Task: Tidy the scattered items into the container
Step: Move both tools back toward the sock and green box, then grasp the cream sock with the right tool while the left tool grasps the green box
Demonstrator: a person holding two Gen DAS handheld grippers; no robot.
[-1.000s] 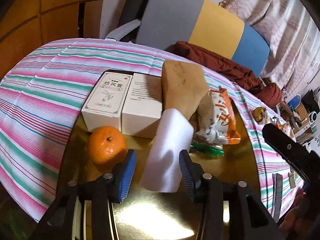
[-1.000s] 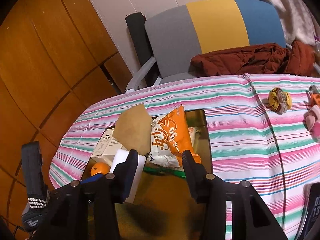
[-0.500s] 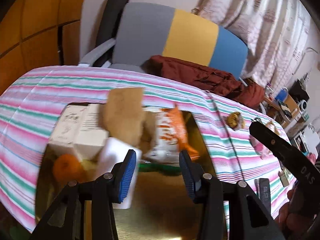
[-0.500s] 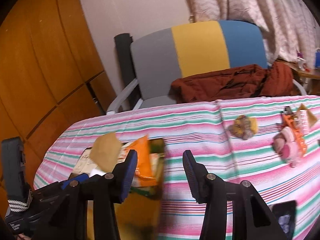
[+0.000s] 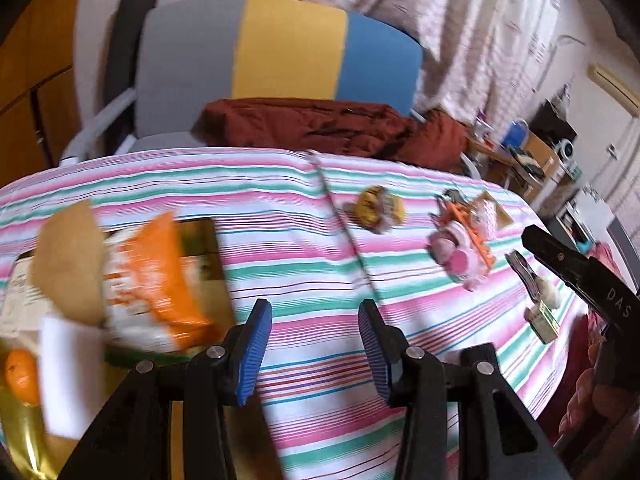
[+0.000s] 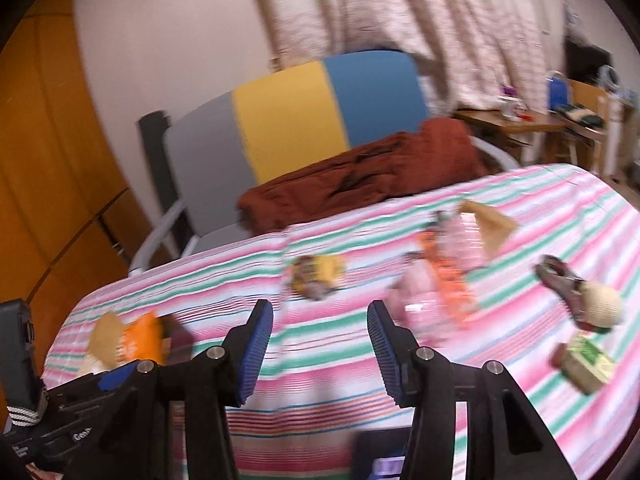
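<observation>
My left gripper (image 5: 314, 350), black with blue ribbed pads, stands apart with only striped cloth showing between the jaws. My right gripper (image 6: 320, 350) is likewise empty, its gap moderate; its black body at the right edge of the left view bears the letters "DAS".

The landmark is the shiny gold tray (image 5: 20, 440), low at the left of the left view. In it lie a small orange mandarin (image 5: 22, 370), a white rectangular block (image 5: 66, 376) beside it, an orange-and-white crinkly snack bag (image 5: 154, 292) with blurred lettering I cannot read, a tan paper piece (image 5: 68, 264) and a white carton (image 5: 20, 304) whose print is illegible.

Right of the tray, on the pink, green and white striped tablecloth (image 5: 280, 248), still scattered: a green-labelled small box (image 6: 586, 362), a dark clip with a cream ball (image 6: 580, 300), a pink toy with orange parts (image 5: 460, 248), and a yellow-brown wrapped round item (image 5: 378, 208).

Beyond the tray's table, a rust-red jacket (image 5: 320, 124) lies over a grey, yellow and blue chair (image 5: 288, 48).
</observation>
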